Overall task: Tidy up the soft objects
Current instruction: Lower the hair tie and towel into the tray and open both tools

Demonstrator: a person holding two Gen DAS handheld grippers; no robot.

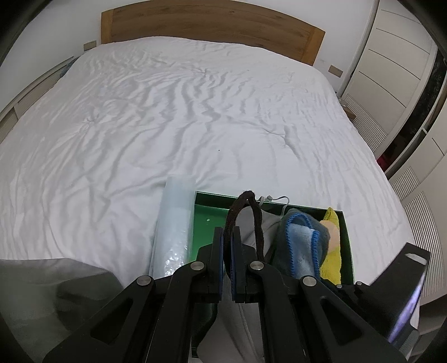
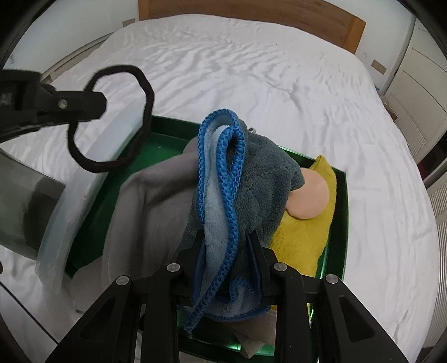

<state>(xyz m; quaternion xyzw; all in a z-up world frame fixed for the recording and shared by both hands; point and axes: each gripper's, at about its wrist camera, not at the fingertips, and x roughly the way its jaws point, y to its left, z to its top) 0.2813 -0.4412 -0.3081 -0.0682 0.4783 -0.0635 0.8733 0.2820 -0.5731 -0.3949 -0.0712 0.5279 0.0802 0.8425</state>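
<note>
My left gripper is shut on a black fabric loop and holds it above the green box; the loop also shows in the right wrist view hanging from the left gripper. My right gripper is shut on a blue-edged grey microfibre cloth, held over the green box. In the box lie a grey garment, a yellow cloth and a peach round pad.
The box sits on a wide white bed with a wooden headboard. A clear plastic roll lies left of the box. A grey fabric piece lies at the near left. White wardrobes stand at the right.
</note>
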